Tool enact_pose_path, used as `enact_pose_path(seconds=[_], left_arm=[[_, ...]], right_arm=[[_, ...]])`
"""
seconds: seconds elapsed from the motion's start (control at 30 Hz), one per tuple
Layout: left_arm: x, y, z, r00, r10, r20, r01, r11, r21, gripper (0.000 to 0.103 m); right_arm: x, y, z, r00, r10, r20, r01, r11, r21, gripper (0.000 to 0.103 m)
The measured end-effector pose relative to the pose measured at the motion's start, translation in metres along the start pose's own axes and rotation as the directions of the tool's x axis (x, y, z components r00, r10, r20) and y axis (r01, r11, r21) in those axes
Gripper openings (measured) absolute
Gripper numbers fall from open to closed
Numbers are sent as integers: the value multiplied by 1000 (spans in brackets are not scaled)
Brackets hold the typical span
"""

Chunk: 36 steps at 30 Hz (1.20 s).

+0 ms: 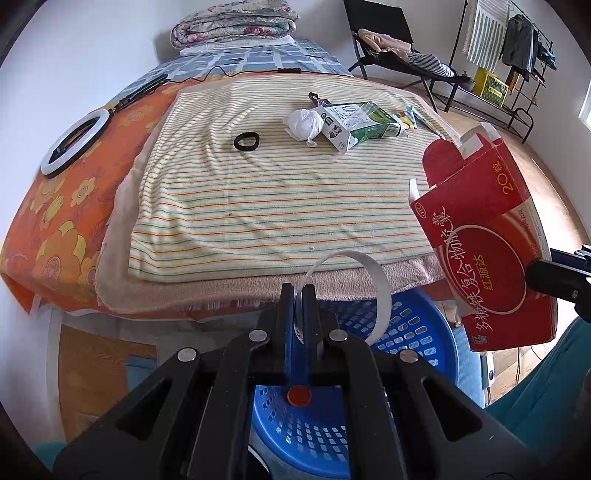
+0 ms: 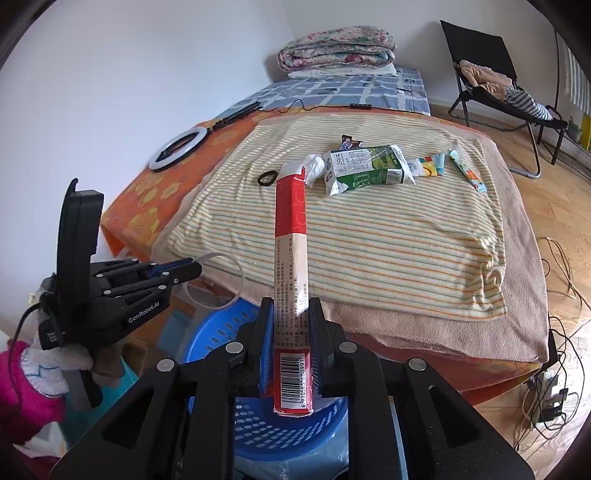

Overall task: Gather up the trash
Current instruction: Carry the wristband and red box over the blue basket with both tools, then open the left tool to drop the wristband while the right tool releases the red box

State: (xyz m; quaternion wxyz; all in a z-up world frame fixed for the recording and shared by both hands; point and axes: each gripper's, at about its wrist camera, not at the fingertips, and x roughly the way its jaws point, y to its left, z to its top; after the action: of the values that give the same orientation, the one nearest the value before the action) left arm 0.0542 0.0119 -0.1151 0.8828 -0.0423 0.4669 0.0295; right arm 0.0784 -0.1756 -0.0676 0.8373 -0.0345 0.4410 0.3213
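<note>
My left gripper [image 1: 300,295] is shut on a thin white tape ring [image 1: 380,291] and holds it above the blue basket [image 1: 417,332]. My right gripper [image 2: 290,314] is shut on a flat red medicine box [image 2: 291,236], also over the blue basket [image 2: 221,325]. The box shows at the right of the left wrist view [image 1: 491,251]. On the striped blanket [image 1: 258,192] lie a black ring [image 1: 246,141], a white crumpled tissue [image 1: 303,123], a green milk carton [image 1: 360,123] and snack wrappers [image 2: 430,166].
A ring light [image 1: 74,142] lies on the orange sheet at the left. Folded quilts [image 1: 234,22] sit at the bed's far end. A black chair [image 1: 399,48] and a clothes rack [image 1: 509,55] stand at the right. Cables [image 2: 561,332] lie on the floor.
</note>
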Motion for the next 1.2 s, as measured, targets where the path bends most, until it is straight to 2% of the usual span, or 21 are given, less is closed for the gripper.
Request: enact_pose_path(seconds=[0.63,0.83,1.2], left_arm=[[32,7,-59,990,16,-139,-21,999,-35,2],[38,8,-67,986,20,-164,-26,999,-34,2],[39,6,-69,985,14,-173,-21,999,-34,2]], right_arm=[[31,23,-59,990,42,-137,-43,999,-6,16],[41,26,-73,983,40,-179,-41,999,-2,16],[55,22,-78,975,47,-216,-43,999,25,16]])
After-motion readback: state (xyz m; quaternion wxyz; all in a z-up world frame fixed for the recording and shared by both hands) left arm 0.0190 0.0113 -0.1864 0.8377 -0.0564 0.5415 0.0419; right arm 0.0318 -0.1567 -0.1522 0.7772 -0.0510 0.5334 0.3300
